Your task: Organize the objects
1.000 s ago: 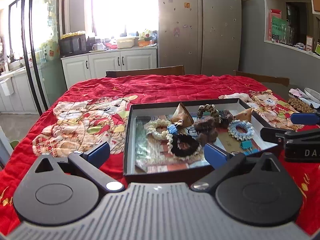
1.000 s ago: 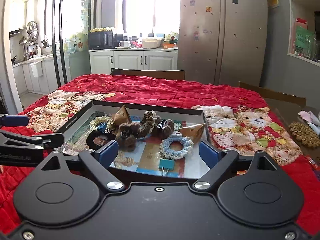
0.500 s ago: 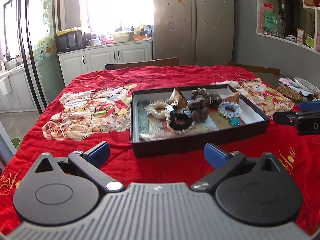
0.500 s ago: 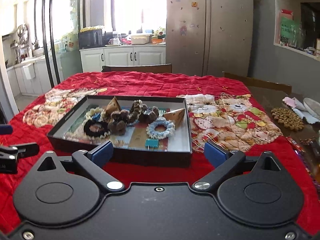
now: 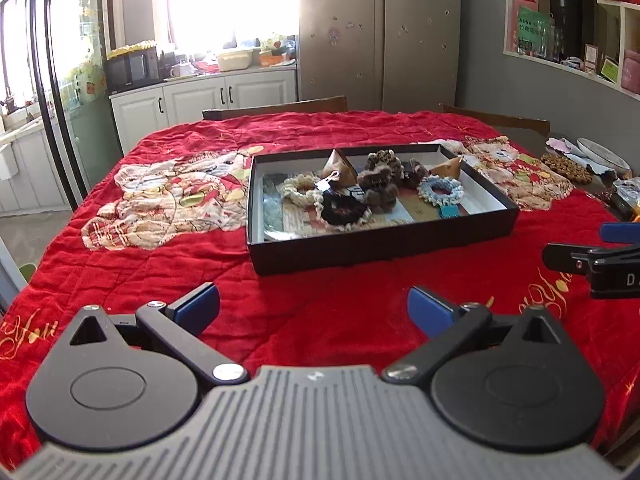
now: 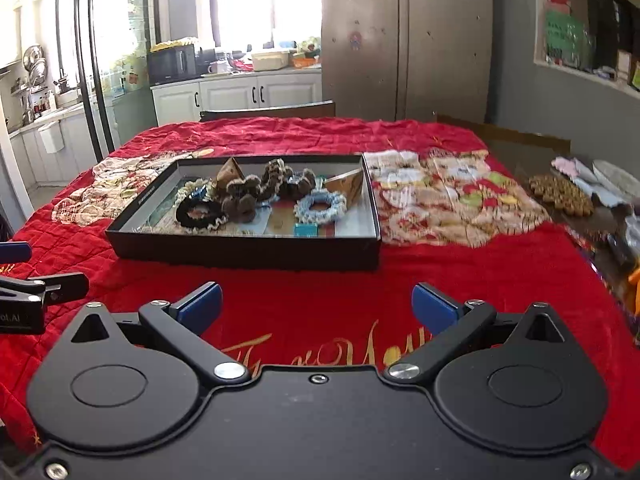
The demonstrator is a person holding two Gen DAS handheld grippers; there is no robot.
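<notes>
a shallow black cardboard box (image 5: 380,246) sits on a table covered with a red quilted cloth printed with cartoon bears (image 5: 168,192), roughly at the middle of the cloth and well beyond both grippers. inside the box, on a picture-printed bottom, lie the hair things: a black scrunchie with a pale frilled edge (image 5: 342,211) at the near left, a cream lace scrunchie (image 5: 298,192) just behind it on the left, a fuzzy brown scrunchie (image 5: 380,190) in the middle, a light blue lace scrunchie (image 5: 440,192) to the right, and a small teal clip (image 5: 448,211) just in front of the blue one. two tan paper pyramids stand among them, one at the far middle (image 5: 339,164) and one at the far right (image 5: 448,167).

the left gripper (image 5: 314,306) hovers over bare red cloth on the near side of the box, its blue-padded fingers spread wide apart with nothing between them. the right gripper (image 6: 316,306) hangs likewise over the cloth near gold lettering (image 6: 332,354), fingers spread as wide as they go and empty. each gripper shows at the edge of the other's view, side by side.

at the far right of the table lie a heap of brown beads (image 6: 560,196) and a pale plate (image 6: 616,176).
</notes>
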